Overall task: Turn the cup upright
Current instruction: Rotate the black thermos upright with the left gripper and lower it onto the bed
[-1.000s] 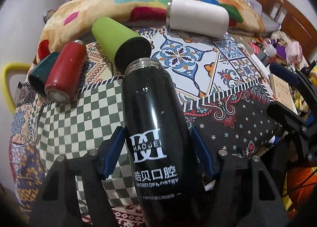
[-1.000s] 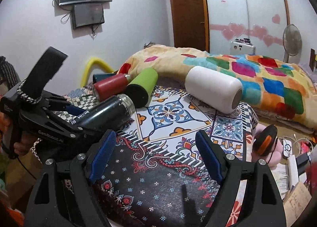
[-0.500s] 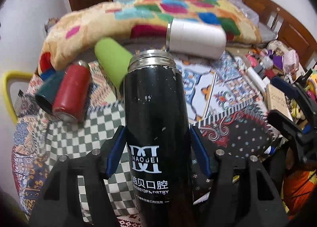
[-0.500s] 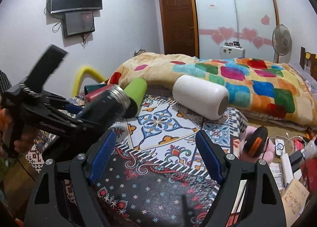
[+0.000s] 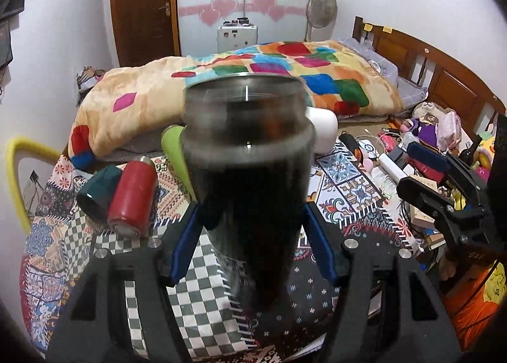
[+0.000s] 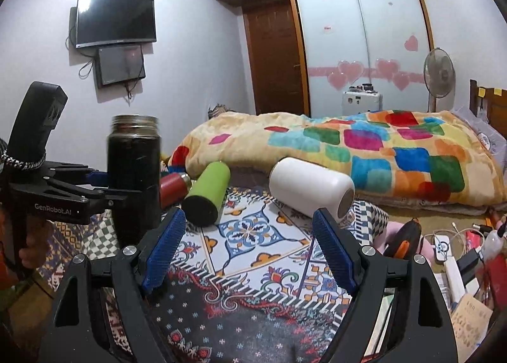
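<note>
My left gripper (image 5: 250, 239) is shut on a black steel cup (image 5: 250, 179) and holds it upright, open metal rim at the top, base near the patterned cloth. In the right wrist view the black cup (image 6: 133, 172) stands upright at the left, held by the left gripper (image 6: 101, 187). My right gripper (image 6: 247, 249) is open and empty over the cloth, to the right of the cup. A green cup (image 6: 207, 193), a white cup (image 6: 312, 188), a red cup (image 5: 133, 198) and a dark teal cup (image 5: 98, 190) lie on their sides.
The patchwork cloth (image 6: 253, 268) covers the table. A colourful quilt (image 6: 364, 153) lies on the bed behind. Clutter of cables, toys and boxes (image 5: 421, 153) fills the right side. A yellow hoop (image 5: 12, 179) stands at the left.
My left gripper has swung the black cup from lying tilted forward to upright. The right gripper has stayed open and tilted up a little.
</note>
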{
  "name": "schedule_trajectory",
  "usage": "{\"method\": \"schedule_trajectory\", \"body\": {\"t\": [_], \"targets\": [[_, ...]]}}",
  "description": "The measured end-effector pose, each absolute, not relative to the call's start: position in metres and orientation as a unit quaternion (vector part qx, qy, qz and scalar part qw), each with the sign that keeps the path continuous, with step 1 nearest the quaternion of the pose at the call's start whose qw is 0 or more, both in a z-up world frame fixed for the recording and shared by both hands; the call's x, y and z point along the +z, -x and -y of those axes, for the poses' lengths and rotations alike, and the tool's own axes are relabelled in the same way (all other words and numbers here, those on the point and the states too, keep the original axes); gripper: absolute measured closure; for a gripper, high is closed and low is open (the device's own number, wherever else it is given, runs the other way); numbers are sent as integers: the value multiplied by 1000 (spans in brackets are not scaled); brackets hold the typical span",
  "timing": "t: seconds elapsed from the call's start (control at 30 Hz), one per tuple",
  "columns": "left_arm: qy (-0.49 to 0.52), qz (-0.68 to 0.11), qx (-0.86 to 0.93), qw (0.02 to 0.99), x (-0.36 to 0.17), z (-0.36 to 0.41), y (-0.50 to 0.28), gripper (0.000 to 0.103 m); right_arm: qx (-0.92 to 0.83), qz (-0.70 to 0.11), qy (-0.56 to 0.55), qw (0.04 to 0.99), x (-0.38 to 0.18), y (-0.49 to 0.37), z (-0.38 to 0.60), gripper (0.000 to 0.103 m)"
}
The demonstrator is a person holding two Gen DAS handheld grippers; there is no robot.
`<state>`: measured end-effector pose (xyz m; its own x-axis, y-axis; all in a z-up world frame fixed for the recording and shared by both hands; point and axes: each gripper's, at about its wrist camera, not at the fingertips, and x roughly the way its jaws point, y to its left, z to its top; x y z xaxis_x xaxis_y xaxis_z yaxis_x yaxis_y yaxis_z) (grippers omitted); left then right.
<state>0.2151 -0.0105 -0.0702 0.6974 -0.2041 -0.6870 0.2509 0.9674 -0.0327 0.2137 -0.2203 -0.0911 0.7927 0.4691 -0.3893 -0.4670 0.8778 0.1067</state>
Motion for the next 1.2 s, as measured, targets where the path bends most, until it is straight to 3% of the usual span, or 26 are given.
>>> {"method": "schedule_trajectory", "body": {"t": [1.2], "targets": [[-42, -314, -122, 941, -78, 15, -184, 39, 249, -189, -5, 950, -72, -195, 205, 22]]}}
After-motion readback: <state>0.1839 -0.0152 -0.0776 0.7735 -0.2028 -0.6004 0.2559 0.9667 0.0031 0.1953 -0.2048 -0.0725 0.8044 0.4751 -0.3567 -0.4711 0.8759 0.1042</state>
